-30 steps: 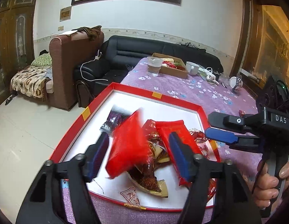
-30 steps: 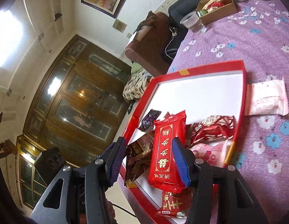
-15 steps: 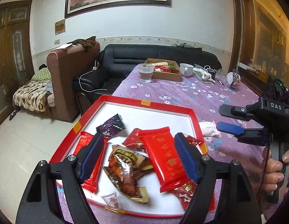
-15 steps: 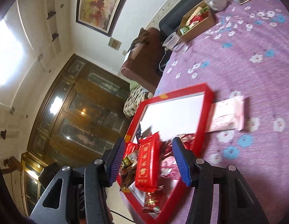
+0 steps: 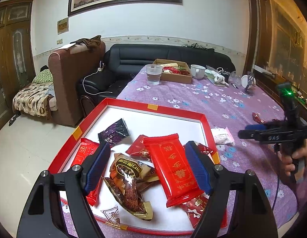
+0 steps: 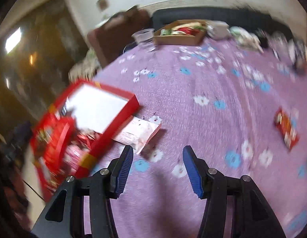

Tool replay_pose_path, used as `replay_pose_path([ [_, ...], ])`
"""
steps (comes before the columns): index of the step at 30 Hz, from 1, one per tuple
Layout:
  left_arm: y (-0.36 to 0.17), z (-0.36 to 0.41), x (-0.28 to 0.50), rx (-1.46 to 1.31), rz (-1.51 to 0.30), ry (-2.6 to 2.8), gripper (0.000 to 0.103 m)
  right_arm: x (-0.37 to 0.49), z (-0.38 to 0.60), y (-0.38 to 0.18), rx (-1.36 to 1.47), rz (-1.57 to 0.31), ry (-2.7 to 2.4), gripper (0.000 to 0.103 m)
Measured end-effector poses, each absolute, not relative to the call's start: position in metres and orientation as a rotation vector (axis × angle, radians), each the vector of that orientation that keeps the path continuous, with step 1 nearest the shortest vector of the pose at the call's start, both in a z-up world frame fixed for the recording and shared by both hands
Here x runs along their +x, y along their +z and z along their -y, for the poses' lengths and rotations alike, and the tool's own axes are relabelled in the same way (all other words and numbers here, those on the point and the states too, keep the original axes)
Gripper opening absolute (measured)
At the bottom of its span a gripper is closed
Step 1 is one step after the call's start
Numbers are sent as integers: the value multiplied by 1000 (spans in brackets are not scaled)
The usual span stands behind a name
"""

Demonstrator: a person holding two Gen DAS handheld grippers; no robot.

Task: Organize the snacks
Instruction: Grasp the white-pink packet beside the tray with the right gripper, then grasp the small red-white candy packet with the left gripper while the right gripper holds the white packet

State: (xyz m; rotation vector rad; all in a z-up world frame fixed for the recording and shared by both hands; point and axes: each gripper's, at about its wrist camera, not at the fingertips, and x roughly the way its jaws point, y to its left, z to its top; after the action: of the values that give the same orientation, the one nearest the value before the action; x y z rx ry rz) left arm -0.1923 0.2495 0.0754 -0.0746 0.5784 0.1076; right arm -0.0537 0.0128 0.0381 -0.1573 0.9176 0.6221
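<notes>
Snacks lie heaped in our red tray [image 5: 207, 126] on the counter [image 5: 223, 103]. We hold the left hand-held gripper [image 5: 147, 168] released above them, its jaws just widened, nothing pinched; the right hand-held gripper [image 6: 156, 168] gapes empty near a pink packet [image 6: 138, 131].

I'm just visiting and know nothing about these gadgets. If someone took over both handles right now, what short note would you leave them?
Left gripper: open, holding nothing, over the snacks in the red tray; its jaws have just been opening.
Right gripper: open and empty, above the purple tablecloth beside the tray.
In the tray: a long red packet, a brown-and-gold packet, a dark purple packet and other red ones.
Left to do: a pale pink packet lies on the cloth against the tray's outer wall, and a small red packet lies farther out on the cloth. Both probably belong in the tray.
</notes>
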Motion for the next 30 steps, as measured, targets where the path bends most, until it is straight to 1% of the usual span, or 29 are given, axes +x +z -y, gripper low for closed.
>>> replay_pose_path([
  [9, 75, -258, -192, -110, -598, 90, 78, -40, -79, 23, -504, -867, 785, 54],
  [11, 76, -260, -191, -124, -605, 82, 78, -32, -87, 16, -549, -887, 813, 55],
  [13, 76, -262, -190, -136, -611, 78, 78, -24, -92, 9, -556, -933, 863, 65],
  [16, 76, -261, -188, -143, -619, 67, 78, -15, -91, 4, -509, -972, 876, 68],
  [17, 76, -259, -187, -142, -623, 62, 78, -16, -89, 6, -500, -960, 865, 61],
  [18, 77, -257, -187, -138, -625, 58, 78, -18, -87, 7, -494, -952, 854, 58],
  [19, 77, -254, -186, -134, -628, 54, 78, -21, -85, 8, -481, -951, 846, 50],
  [20, 78, -251, -185, -131, -630, 49, 78, -23, -82, 9, -469, -956, 834, 46],
  [21, 79, -247, -185, -128, -632, 39, 78, -25, -79, 10, -459, -958, 824, 43],
  [26, 88, -219, -180, -102, -637, -38, 78, -41, -41, 12, -391, -979, 752, 40],
  [30, 98, -178, -164, -45, -649, -144, 78, -52, 18, 13, -302, -1004, 666, 40],
])
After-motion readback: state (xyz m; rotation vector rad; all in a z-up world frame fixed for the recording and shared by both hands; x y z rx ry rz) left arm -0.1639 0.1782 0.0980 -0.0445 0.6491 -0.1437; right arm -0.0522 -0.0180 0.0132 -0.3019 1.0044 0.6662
